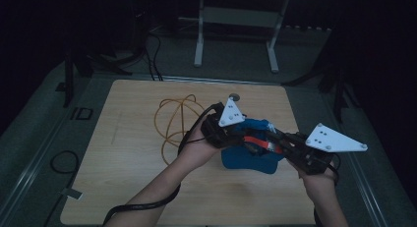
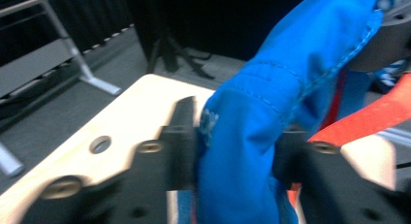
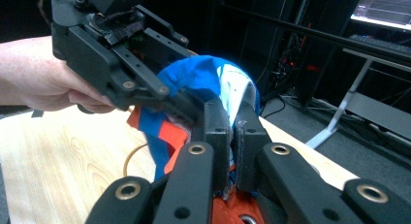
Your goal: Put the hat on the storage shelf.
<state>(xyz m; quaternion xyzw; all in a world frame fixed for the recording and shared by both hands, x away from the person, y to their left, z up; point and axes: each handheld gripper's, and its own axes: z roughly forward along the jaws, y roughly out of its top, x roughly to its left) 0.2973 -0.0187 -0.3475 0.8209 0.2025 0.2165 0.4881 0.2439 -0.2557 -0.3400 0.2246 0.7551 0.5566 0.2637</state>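
A blue cloth bag point(image 1: 248, 158) with a red strap point(image 1: 258, 143) is held up over the wooden table point(image 1: 128, 153) between both grippers. My left gripper point(image 1: 235, 133) is shut on a fold of the blue fabric point(image 2: 237, 156); its jaws press it from both sides. My right gripper point(image 1: 275, 138) is shut on the bag's white-lined rim point(image 3: 237, 100), with red fabric point(image 3: 177, 136) below the jaws. In the right gripper view the left gripper point(image 3: 184, 105) and the hand holding it sit just beyond the bag, at the upper left.
An orange cable point(image 1: 172, 121) lies looped on the table left of the bag. A small round hole point(image 1: 234, 96) sits at the table's far edge. A white metal stand point(image 1: 236, 30) is behind the table on the floor. Black cables trail from both grippers.
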